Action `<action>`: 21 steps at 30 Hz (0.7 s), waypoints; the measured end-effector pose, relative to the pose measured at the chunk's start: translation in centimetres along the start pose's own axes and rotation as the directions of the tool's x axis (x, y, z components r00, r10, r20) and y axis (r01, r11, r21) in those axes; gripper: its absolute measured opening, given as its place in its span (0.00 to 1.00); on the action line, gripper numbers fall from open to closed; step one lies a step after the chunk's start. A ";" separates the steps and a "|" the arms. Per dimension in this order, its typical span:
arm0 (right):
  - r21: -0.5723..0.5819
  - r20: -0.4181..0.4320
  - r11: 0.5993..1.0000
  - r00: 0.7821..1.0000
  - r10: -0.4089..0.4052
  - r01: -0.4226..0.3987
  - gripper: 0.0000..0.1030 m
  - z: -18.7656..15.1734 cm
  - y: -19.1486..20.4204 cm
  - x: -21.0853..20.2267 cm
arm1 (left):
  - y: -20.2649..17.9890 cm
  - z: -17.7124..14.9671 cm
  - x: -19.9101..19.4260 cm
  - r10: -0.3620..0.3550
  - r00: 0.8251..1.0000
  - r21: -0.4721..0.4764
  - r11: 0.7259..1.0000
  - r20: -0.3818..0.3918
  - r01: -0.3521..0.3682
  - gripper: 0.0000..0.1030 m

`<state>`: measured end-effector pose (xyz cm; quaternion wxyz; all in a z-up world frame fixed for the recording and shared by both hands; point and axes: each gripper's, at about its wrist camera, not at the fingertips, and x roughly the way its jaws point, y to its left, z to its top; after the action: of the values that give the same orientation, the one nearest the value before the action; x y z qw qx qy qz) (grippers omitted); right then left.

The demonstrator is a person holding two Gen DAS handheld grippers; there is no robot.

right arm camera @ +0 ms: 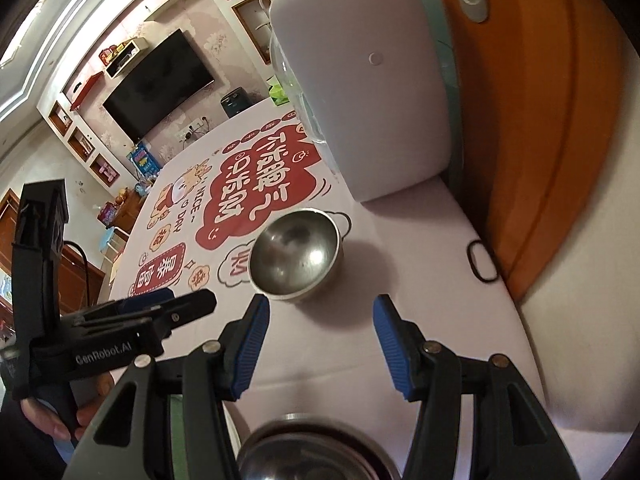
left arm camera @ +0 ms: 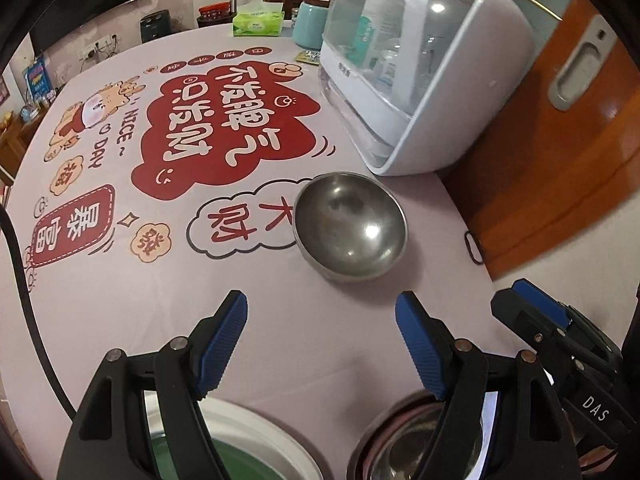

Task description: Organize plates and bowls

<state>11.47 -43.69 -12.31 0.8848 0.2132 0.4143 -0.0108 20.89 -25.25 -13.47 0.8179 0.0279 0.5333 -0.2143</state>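
Nearest, a green plate with a white rim and a second steel bowl lie under the left gripper and the right gripper — both spread wide, holding nothing. Farther on the printed tablecloth, a steel bowl stands upright (empty inside), near the white cabinet behind it.

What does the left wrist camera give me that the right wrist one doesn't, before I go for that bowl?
Left wrist only: the white cabinet's clear front with bottles inside, a teal canister, and a white-rimmed green plate below the open left gripper.

Right wrist only: the wall TV, and the cabinet's closed back.

Both: the empty steel bowl upright on the printed tablecloth, a black hair tie, a second steel bowl near the open right gripper.
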 end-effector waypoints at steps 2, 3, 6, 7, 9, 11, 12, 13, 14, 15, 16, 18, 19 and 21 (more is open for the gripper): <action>0.004 -0.005 1.000 1.000 0.001 -0.001 0.53 0.5 0.0 1.2 | 0.4 0.5 0.9 -0.004 1.000 -0.014 1.000 0.000 0.004 0.73; 0.006 -0.008 1.000 1.000 0.000 0.000 0.53 0.6 0.1 1.6 | 0.5 0.6 1.1 -0.005 1.000 -0.018 1.000 0.001 0.005 0.73; 0.018 -0.022 1.000 1.000 0.002 -0.002 0.53 1.1 0.0 3.1 | 1.1 1.1 2.2 -0.009 1.000 -0.038 0.999 0.001 0.009 0.73; 0.023 -0.025 1.000 1.000 0.004 -0.004 0.53 1.2 0.0 3.5 | 1.4 1.2 2.6 -0.011 1.000 -0.047 0.999 -0.002 0.011 0.73; 0.034 -0.030 0.999 0.999 0.012 -0.011 0.53 1.4 -0.1 4.3 | 1.9 1.4 3.3 -0.022 1.000 -0.068 0.997 -0.007 0.022 0.73; 0.044 -0.035 0.999 0.999 0.017 -0.015 0.53 1.5 -0.1 4.9 | 2.5 1.6 3.9 -0.039 0.999 -0.090 0.995 -0.011 0.038 0.73; 0.049 -0.040 0.999 0.999 0.018 -0.016 0.53 1.6 -0.2 5.3 | 2.7 1.7 4.2 -0.045 0.999 -0.097 0.994 -0.010 0.044 0.73; 0.055 -0.045 0.998 0.999 0.020 -0.017 0.53 1.6 -0.3 5.6 | 2.9 1.8 4.6 -0.052 0.999 -0.103 0.993 -0.009 0.050 0.73; 0.061 -0.051 0.998 0.998 0.023 -0.020 0.53 1.6 -0.4 6.0 | 3.1 1.9 4.9 -0.058 0.998 -0.107 0.993 -0.009 0.057 0.73; 0.065 -0.059 0.998 0.998 0.025 -0.022 0.53 1.7 -0.4 6.4 | 3.2 1.9 5.1 -0.065 0.998 -0.112 0.992 -0.010 0.063 0.73; 0.068 -0.066 0.997 0.997 0.027 -0.022 0.53 1.7 -0.4 6.8 | 3.3 2.0 5.4 -0.073 0.997 -0.118 0.990 -0.014 0.071 0.71; 0.076 -0.080 0.997 0.996 0.026 -0.020 0.52 1.7 -0.5 7.4 | 3.6 2.0 6.1 -0.085 0.996 -0.132 0.988 -0.030 0.081 0.68; 0.082 -0.088 0.996 0.996 0.029 -0.022 0.52 1.7 -0.6 7.8 | 3.6 2.0 6.5 -0.090 0.995 -0.137 0.987 -0.038 0.084 0.66; 0.094 -0.096 0.995 0.995 0.035 -0.026 0.52 1.6 -0.9 8.2 | 3.8 2.1 7.2 -0.096 0.994 -0.141 0.986 -0.048 0.088 0.65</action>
<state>17.90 -43.80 -17.78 0.8527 0.2605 0.4527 -0.0059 26.53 -24.72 -19.64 0.7920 -0.0480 0.5700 -0.2134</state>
